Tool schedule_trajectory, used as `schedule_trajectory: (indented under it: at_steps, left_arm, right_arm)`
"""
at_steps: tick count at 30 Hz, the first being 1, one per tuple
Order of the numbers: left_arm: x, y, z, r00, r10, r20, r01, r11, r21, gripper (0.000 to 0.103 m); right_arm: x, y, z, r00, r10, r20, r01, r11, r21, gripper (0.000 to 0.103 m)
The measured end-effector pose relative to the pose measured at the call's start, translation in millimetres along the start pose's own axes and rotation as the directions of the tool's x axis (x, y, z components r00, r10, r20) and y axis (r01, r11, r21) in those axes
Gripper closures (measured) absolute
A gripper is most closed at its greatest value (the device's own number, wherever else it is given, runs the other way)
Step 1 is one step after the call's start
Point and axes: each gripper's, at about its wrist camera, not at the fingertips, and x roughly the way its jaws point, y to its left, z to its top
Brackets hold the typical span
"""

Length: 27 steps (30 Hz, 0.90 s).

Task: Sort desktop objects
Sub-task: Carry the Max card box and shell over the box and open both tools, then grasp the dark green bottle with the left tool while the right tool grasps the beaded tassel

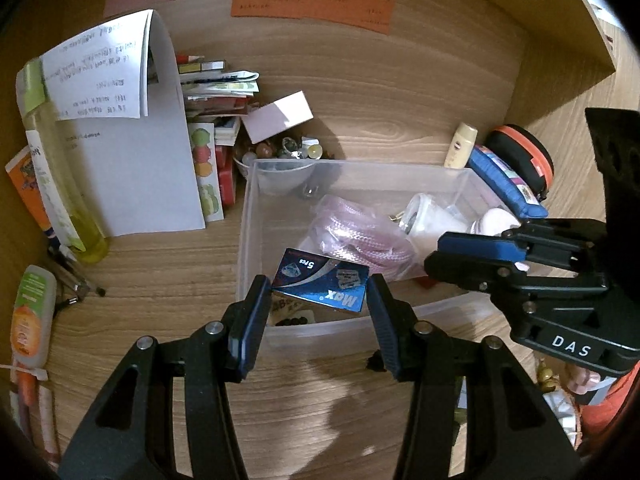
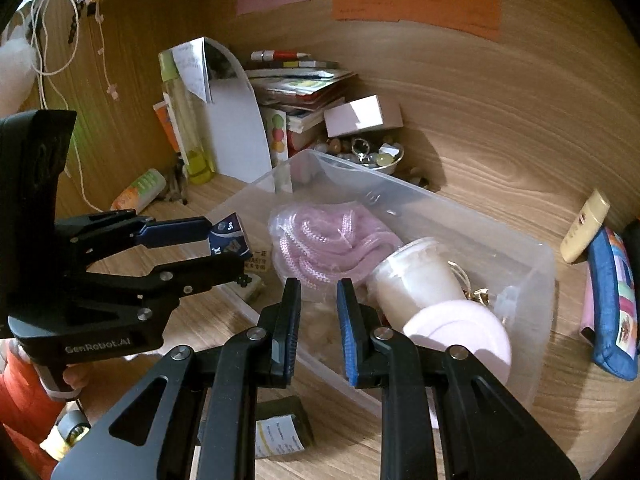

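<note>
Left gripper [image 1: 318, 304]: fingers clamp the blue box [image 1: 320, 285], held over the near wall of the clear bin [image 1: 248, 220].
Right gripper [image 2: 319, 322]: fingers slightly parted, holding nothing, over the bin's near edge.
Inside bin: pink rope [image 2: 320, 240], white jar [image 2: 416, 276].
Bin: on the counter [image 1: 160, 272].

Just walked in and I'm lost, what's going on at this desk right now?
A person is sorting desk clutter with two handheld grippers. The left gripper has its jaws closed on a small blue box, held over the near edge of a clear plastic bin. The bin already holds a pink cord bundle and a white jar. The right gripper hovers over the bin, jaws slightly apart and empty.
</note>
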Motion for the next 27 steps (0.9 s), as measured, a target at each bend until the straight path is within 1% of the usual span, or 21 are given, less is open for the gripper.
schedule_trajectory:
  at_steps: [3, 9, 11, 13, 16, 17, 18, 20, 21, 24, 27]
  left_arm:
    - [-1, -3, -1, 1.0, 0.008, 0.001, -0.008, 1.0, 0.012, 0.054]
    - [-4, -4, -1, 1.0, 0.026, -0.001, -0.026, 1.0, 0.015, 0.053]
    - [-5, -5, -1, 0.999, 0.033, -0.006, -0.033, 0.999, 0.018, 0.053]
    - [-7, -6, -1, 0.999, 0.032, -0.011, -0.032, 0.999, 0.016, 0.053]
    - [-16, -10, -2, 1.0, 0.024, -0.001, -0.024, 1.0, 0.014, 0.053]
    - [-20, -12, -2, 1.0, 0.024, 0.006, -0.024, 1.0, 0.016, 0.051]
    - [-25, -14, -2, 1.0, 0.024, 0.012, -0.025, 0.999, 0.02, 0.046]
    - [-32, -19, -4, 0.999, 0.034, 0.027, -0.035, 0.999, 0.027, 0.038]
    - [-37, -22, -5, 0.999, 0.035, 0.035, -0.036, 0.999, 0.033, 0.036]
    - [-46, -29, -8, 0.999, 0.031, 0.041, -0.032, 0.999, 0.041, 0.033]
    - [-50, -36, -12, 0.999, 0.029, 0.039, -0.031, 0.998, 0.046, 0.03]
  right_arm:
    - [-2, 3, 0, 0.999, -0.038, 0.012, 0.038, 0.999, -0.019, 0.086]
    - [-17, 5, 1, 0.998, -0.061, 0.035, 0.062, 0.998, -0.021, 0.086]
    - [-24, 3, -2, 0.997, -0.065, 0.038, 0.066, 0.998, -0.008, 0.081]
    - [-33, 0, -5, 0.996, -0.078, 0.045, 0.078, 0.997, 0.01, 0.073]
    - [-45, -6, -11, 0.994, -0.094, 0.052, 0.093, 0.995, 0.032, 0.069]
    - [-49, -9, -13, 0.994, -0.099, 0.055, 0.097, 0.994, 0.04, 0.068]
    - [-54, -11, -15, 0.993, -0.103, 0.057, 0.1, 0.994, 0.05, 0.067]
    - [-63, -16, -20, 0.992, -0.114, 0.059, 0.109, 0.991, 0.072, 0.063]
    - [-67, -18, -22, 0.991, -0.119, 0.061, 0.114, 0.99, 0.082, 0.06]
    - [-78, -25, -30, 0.988, -0.139, 0.067, 0.131, 0.986, 0.105, 0.055]
    - [-88, -29, -40, 0.986, -0.151, 0.066, 0.142, 0.982, 0.128, 0.052]
